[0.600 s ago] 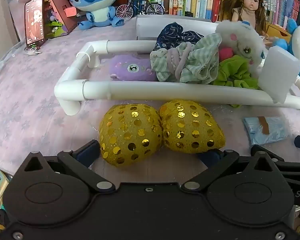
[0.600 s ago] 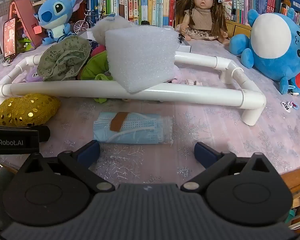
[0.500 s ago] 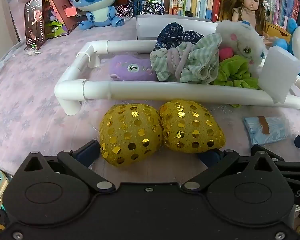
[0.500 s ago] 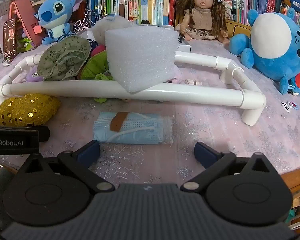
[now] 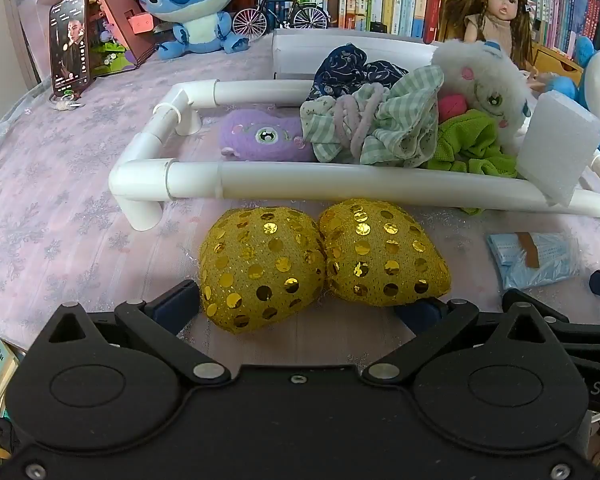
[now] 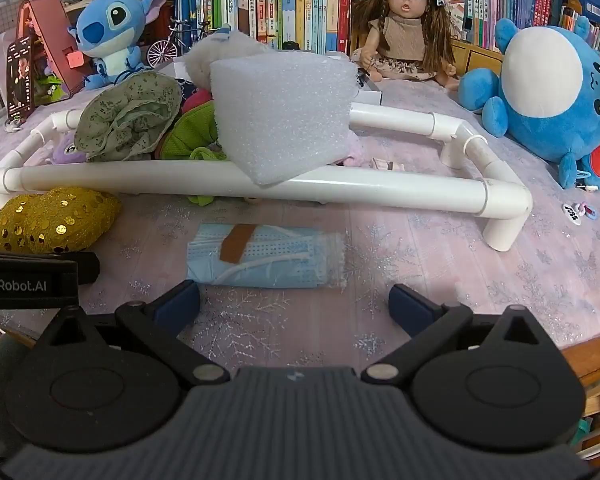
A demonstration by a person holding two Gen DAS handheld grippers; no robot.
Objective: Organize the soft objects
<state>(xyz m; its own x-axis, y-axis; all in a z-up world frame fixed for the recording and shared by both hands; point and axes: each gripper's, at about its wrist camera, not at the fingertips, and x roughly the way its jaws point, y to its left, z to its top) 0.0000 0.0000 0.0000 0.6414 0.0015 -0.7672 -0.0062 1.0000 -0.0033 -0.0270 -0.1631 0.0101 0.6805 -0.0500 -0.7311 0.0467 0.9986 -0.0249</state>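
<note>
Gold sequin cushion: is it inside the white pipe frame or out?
Out. The gold sequin cushion lies on the tablecloth in front of the white pipe frame's near bar.

Doll [image 6: 404, 28], phone [image 5: 69, 62], model bicycle [image 5: 280, 16]

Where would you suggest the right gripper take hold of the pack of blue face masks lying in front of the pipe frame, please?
Across its short width, near the middle. The pack of blue face masks lies flat and lengthwise across the view, wider than the open right gripper, so come down from above and pinch its front and back edges.
</note>
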